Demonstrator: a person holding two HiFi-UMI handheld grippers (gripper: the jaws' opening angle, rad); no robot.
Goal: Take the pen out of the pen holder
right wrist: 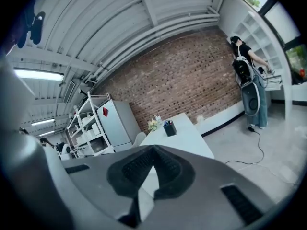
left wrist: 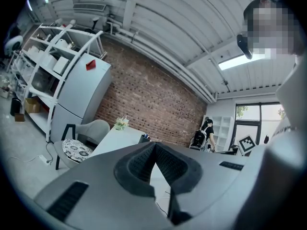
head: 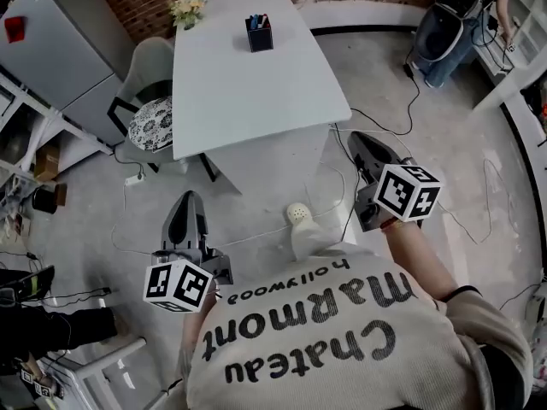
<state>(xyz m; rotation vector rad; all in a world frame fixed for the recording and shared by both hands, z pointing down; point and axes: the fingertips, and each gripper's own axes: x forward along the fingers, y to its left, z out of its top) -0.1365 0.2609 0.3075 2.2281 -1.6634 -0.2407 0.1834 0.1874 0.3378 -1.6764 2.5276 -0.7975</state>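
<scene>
Several pens (head: 257, 20) upright in pen holder (head: 259, 38)

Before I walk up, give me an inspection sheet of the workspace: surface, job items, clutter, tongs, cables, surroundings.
Surface: white table, mostly bare, ahead of both tongs.
Job's things: dark pen holder upright near the table's far end, pens standing in it.
Clutter: flower bunch at the far left corner; nothing else seen on the table.
Grippers: left tongs and right tongs both shut and empty, held over the floor short of the table.
Cables: loose cables run over the floor to the right of the table.
Surroundings: chair with a patterned cushion at the table's left, grey fridge, brick wall, a person at the far right.
</scene>
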